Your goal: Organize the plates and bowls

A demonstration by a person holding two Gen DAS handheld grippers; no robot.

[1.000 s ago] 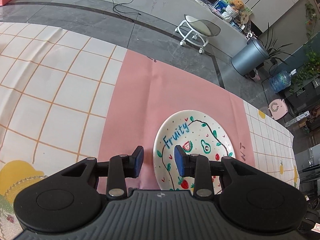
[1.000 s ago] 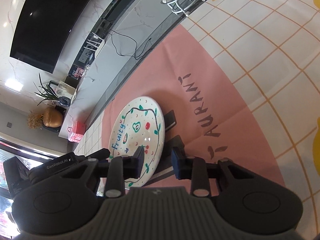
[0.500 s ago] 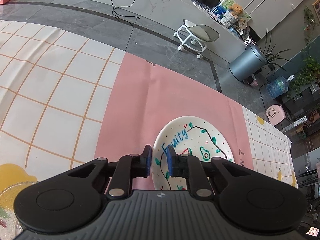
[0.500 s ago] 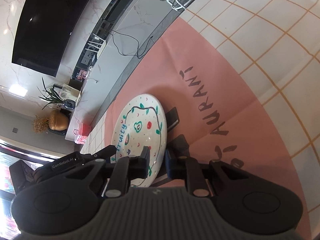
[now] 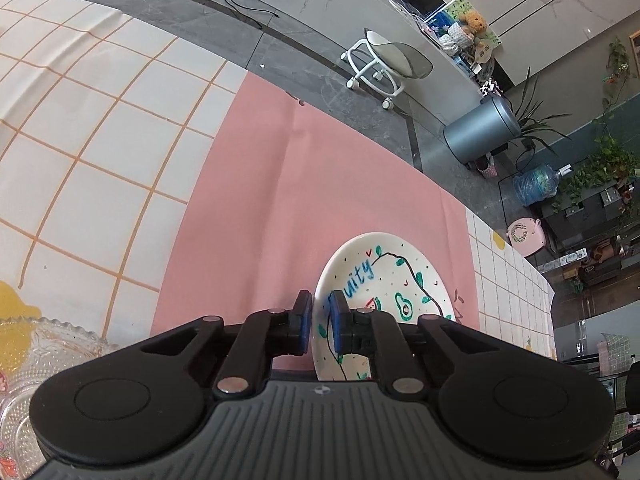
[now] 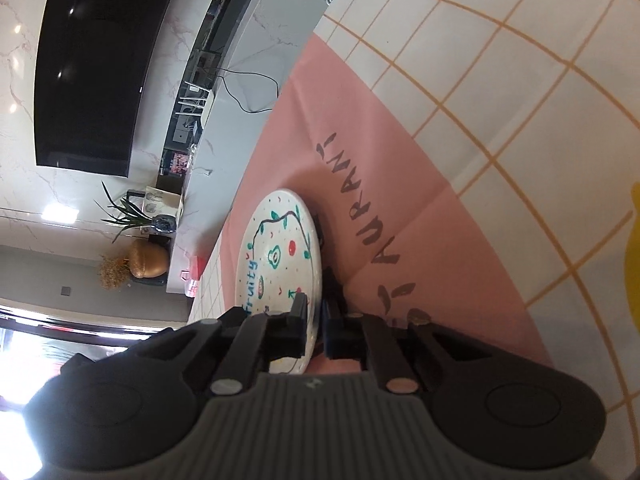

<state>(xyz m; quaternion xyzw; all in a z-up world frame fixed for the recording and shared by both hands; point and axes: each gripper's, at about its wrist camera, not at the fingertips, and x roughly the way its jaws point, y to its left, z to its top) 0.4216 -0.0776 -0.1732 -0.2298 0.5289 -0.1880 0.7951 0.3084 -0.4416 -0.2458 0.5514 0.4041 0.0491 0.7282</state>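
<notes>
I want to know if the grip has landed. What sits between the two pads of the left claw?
The rim of the painted plate: in the left wrist view the left claw is shut on its near edge, with nothing else in between.

One painted plate (image 5: pixel 394 276) lies on one pink mat (image 5: pixel 280 184), one glass dish (image 5: pixel 36 364) sits nearby, and two grippers, the left gripper (image 5: pixel 319 322) and the right gripper (image 6: pixel 316 326), are present.

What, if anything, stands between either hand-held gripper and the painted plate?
Nothing visible: the left hand-held gripper and the right hand-held gripper are each shut on the rim of the white round ceramic plate painted with fruit, from opposite sides, above the pink cloth.
</notes>
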